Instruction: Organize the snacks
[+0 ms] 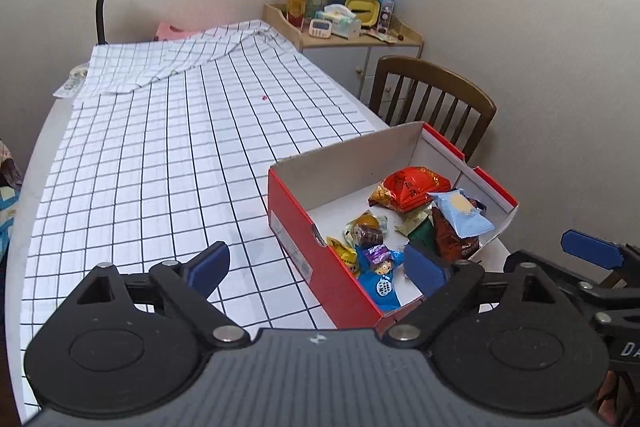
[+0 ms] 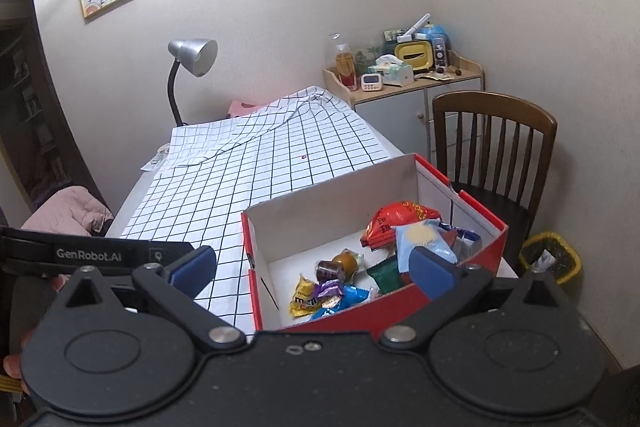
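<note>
A red shoebox (image 2: 460, 301) is sitting at the tabletop (image 1: 160, 155) edge, holding wrapped snacks: an orange-red bag (image 2: 394, 221), a light blue packet (image 1: 460, 213), a yellow m&m's pouch (image 2: 303, 298). I am holding my left tongs (image 1: 316, 267) and right tongs (image 2: 314, 269) released, grasping nothing.

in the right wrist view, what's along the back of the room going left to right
silver gooseneck desk lamp → amber drink bottle → small white digital timer → yellow boxy tissue holder → dark wooden slat-back chair
</note>
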`<state>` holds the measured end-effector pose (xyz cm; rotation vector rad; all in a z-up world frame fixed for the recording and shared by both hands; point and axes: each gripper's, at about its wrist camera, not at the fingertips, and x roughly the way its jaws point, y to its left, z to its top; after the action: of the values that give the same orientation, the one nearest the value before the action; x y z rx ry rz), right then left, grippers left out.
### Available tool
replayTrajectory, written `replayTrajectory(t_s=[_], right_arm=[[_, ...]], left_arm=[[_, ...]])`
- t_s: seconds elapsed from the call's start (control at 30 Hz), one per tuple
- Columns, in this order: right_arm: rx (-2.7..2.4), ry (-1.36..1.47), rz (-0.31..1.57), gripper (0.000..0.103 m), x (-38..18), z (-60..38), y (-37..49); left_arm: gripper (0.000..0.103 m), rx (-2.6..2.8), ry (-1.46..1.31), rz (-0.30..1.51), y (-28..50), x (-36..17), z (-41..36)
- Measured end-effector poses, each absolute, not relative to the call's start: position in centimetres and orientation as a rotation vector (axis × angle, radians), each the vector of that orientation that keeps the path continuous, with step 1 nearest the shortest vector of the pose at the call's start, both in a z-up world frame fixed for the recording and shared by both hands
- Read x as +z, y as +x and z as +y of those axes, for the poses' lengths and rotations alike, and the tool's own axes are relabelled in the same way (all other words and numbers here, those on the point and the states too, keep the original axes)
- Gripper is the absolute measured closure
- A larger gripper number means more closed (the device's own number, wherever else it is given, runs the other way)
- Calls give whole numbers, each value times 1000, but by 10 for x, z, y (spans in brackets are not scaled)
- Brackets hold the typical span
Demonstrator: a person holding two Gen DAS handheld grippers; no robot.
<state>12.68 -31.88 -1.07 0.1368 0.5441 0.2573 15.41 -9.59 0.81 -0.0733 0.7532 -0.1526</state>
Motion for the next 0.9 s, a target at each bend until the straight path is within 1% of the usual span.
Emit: replayTrajectory(t_s=[0.13, 0.9], right_arm=[[257, 135, 541, 0, -11, -315, 122], [231, 139, 552, 0, -9, -316, 125]], left_arm=[[9, -139, -60, 724, 146, 13, -97], [9, -123, -63, 719, 137, 18, -107]])
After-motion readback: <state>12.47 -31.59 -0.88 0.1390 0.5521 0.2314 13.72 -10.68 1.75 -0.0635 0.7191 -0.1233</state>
